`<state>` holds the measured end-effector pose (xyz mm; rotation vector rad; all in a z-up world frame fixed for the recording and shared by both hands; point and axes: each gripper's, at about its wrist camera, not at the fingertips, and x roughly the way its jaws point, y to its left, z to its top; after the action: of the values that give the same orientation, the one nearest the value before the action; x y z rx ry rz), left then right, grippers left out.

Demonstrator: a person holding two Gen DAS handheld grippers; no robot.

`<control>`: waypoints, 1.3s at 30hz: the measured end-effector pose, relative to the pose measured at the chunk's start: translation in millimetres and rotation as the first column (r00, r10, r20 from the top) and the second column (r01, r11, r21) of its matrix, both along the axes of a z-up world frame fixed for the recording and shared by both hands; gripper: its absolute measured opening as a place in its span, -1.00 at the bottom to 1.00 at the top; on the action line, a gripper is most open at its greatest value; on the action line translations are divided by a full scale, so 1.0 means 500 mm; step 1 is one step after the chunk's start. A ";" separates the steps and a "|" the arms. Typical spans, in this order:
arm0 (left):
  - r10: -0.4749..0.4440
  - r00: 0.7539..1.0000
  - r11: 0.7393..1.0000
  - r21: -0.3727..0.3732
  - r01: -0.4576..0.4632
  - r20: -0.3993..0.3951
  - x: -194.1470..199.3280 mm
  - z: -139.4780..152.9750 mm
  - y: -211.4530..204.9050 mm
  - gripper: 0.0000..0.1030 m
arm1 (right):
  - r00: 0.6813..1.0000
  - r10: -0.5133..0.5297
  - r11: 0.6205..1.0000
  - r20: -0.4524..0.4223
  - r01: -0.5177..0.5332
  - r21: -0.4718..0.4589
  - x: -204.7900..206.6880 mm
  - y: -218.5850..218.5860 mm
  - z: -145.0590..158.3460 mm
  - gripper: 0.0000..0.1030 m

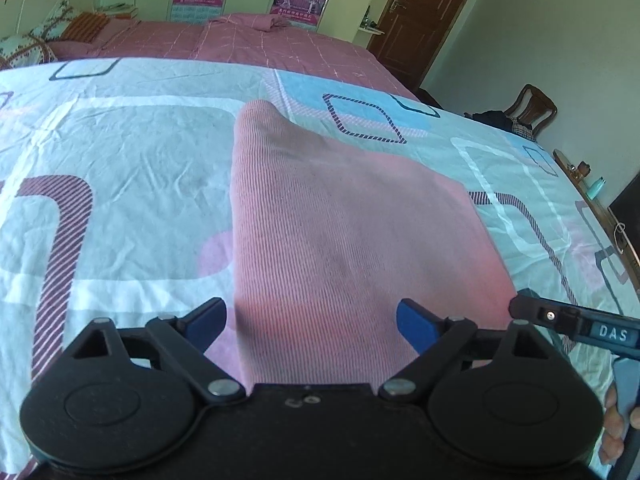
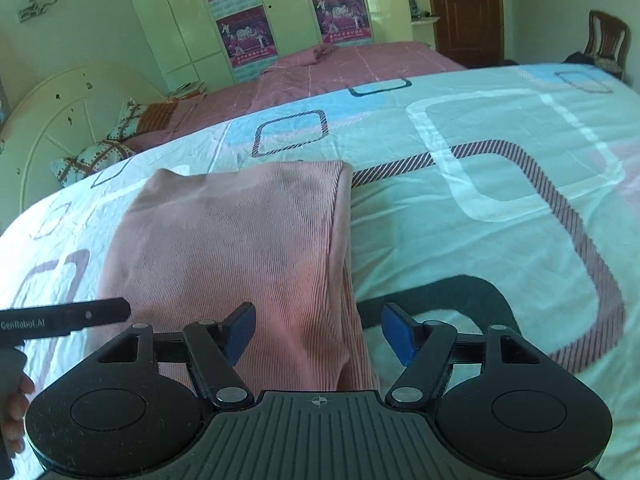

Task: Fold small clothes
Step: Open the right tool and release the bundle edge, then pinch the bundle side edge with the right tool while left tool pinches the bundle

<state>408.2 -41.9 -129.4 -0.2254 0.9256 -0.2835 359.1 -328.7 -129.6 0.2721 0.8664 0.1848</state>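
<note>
A pink ribbed garment [image 1: 340,220] lies folded in a long strip on the patterned bedsheet [image 1: 120,152]; it also shows in the right wrist view [image 2: 240,248]. My left gripper [image 1: 312,324] is open, its blue pads apart over the garment's near end, holding nothing. My right gripper [image 2: 318,332] is open over the garment's near right edge, also empty. The right gripper's tip shows in the left wrist view [image 1: 528,308], at the garment's right edge. The left gripper's tip shows in the right wrist view [image 2: 112,312], at the garment's left side.
The sheet [image 2: 480,200] covers a wide bed. A second bed with a pink cover [image 1: 260,44] lies behind. Wardrobes with posters [image 2: 244,32], a brown door [image 1: 420,12] and a wooden chair [image 1: 528,108] stand at the back.
</note>
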 end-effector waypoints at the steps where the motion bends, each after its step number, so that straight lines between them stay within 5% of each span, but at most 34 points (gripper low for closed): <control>1: -0.001 1.000 1.000 -0.006 0.001 -0.008 0.007 -0.006 -0.001 0.77 | 1.000 0.005 1.000 -0.012 -0.004 0.020 0.017 -0.006 -0.006 0.34; 9: -0.028 0.998 0.995 -0.096 0.023 -0.050 0.059 -0.048 -0.005 0.79 | 0.996 0.038 0.984 -0.085 -0.022 0.176 0.117 -0.043 -0.073 0.33; 14: -0.056 0.998 0.992 -0.111 0.052 -0.038 0.072 -0.052 -0.019 0.68 | 0.996 0.088 0.977 -0.028 -0.081 0.200 0.136 -0.026 -0.083 0.33; 19: -0.050 0.998 0.993 -0.111 0.046 -0.031 0.075 -0.043 -0.023 0.35 | 0.993 0.115 0.977 -0.019 -0.110 0.182 0.141 -0.008 -0.082 -0.41; 24: -0.060 0.998 0.996 -0.073 0.060 0.003 0.068 -0.027 -0.032 -0.04 | 0.995 0.099 0.977 -0.023 -0.092 0.191 0.144 -0.006 -0.085 -0.47; 30: -0.064 0.997 0.995 -0.077 0.068 0.052 0.049 0.013 -0.017 -0.41 | 0.997 0.072 0.965 -0.007 -0.068 0.252 0.126 -0.006 -0.052 -0.58; 39: -0.084 0.989 0.993 -0.071 0.093 0.118 -0.005 0.084 0.038 -0.43 | 0.994 0.089 0.944 0.058 -0.103 0.314 0.090 0.074 0.037 -0.60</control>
<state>405.9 -23.1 -87.5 -0.2363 0.8125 -0.4106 404.3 -291.8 -110.9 0.5249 0.8056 0.4218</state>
